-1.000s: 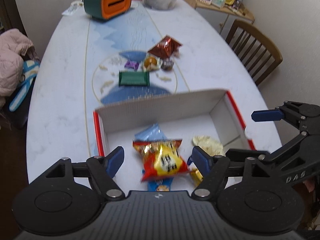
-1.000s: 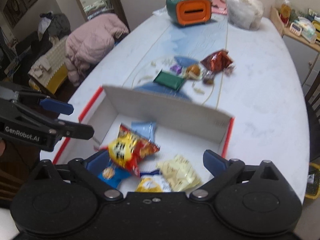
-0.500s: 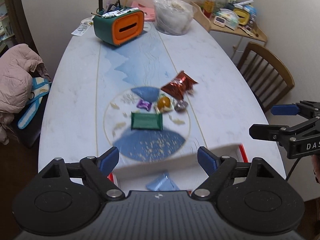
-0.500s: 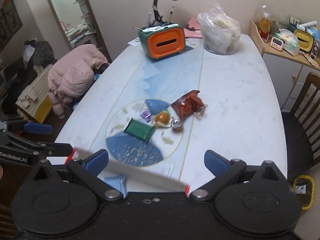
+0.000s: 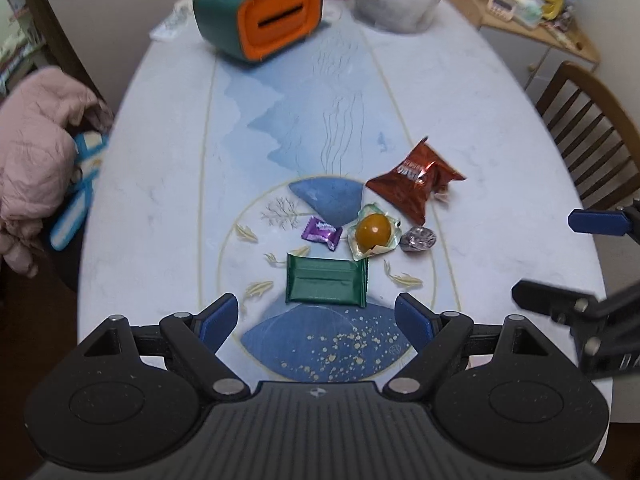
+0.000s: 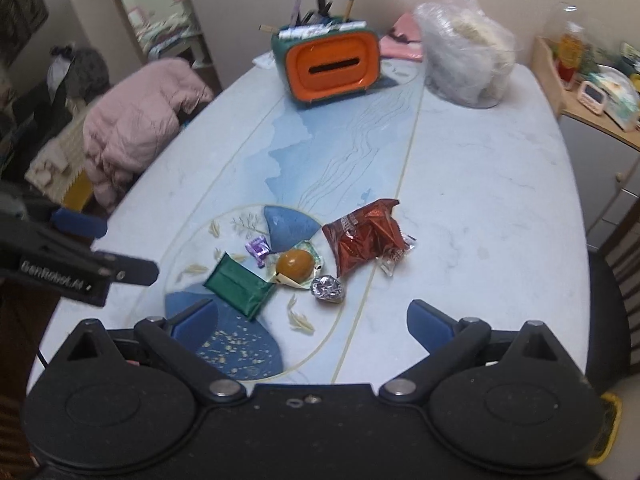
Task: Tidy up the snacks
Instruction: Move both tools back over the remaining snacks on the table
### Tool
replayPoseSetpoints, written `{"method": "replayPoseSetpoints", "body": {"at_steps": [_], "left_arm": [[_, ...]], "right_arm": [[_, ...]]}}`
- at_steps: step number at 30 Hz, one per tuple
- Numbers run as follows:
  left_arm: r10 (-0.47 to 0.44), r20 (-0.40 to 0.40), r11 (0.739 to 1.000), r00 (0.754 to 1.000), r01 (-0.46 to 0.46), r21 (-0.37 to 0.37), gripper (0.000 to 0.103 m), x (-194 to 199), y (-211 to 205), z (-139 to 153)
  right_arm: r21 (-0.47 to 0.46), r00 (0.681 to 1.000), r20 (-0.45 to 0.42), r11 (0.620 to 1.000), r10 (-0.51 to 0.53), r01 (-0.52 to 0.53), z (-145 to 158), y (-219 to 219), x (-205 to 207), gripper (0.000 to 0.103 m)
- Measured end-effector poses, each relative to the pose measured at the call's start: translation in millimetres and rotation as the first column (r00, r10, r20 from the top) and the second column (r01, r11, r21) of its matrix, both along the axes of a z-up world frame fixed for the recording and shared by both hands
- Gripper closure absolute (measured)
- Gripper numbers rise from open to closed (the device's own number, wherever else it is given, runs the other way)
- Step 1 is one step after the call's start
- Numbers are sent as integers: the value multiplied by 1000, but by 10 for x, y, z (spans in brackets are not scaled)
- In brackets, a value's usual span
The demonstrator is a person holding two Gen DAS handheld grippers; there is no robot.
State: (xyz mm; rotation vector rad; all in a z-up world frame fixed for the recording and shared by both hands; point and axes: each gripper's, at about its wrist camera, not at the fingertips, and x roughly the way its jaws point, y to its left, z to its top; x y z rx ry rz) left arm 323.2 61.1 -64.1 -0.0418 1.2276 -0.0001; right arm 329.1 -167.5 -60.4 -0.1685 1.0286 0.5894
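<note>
Several snacks lie grouped mid-table: a green bar (image 5: 326,283) (image 6: 240,286), a purple candy (image 5: 321,233) (image 6: 257,249), an orange ball in clear wrap (image 5: 374,230) (image 6: 295,263), a silver foil sweet (image 5: 418,237) (image 6: 328,287) and a red foil bag (image 5: 416,179) (image 6: 366,236). My left gripper (image 5: 318,318) hovers open just short of the green bar, nothing between its fingers. My right gripper (image 6: 314,322) is open too, near the foil sweet, empty. Each gripper shows at the edge of the other's view.
An orange and green pen holder (image 5: 262,20) (image 6: 330,66) and a clear plastic bag (image 6: 466,62) stand at the table's far end. A wooden chair (image 5: 592,132) is on the right. A pink jacket (image 6: 136,120) lies on a seat at the left.
Both grippers have moved forward from over the white cardboard box to the loose snacks; the box has dropped out of view. The left jaws stand wider than at first.
</note>
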Motion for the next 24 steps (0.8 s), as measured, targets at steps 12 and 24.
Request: {"method": "replayPoseSetpoints", "body": {"at_steps": [12, 24], "left_arm": [[253, -277, 954, 927, -287, -90, 17, 640, 167, -902], [633, -315, 698, 707, -697, -163, 18, 567, 438, -1302]], "right_arm": [[-113, 983, -32, 977, 180, -183, -678, 310, 320, 14], [-157, 958, -43, 945, 284, -287, -1067, 457, 484, 25]]}}
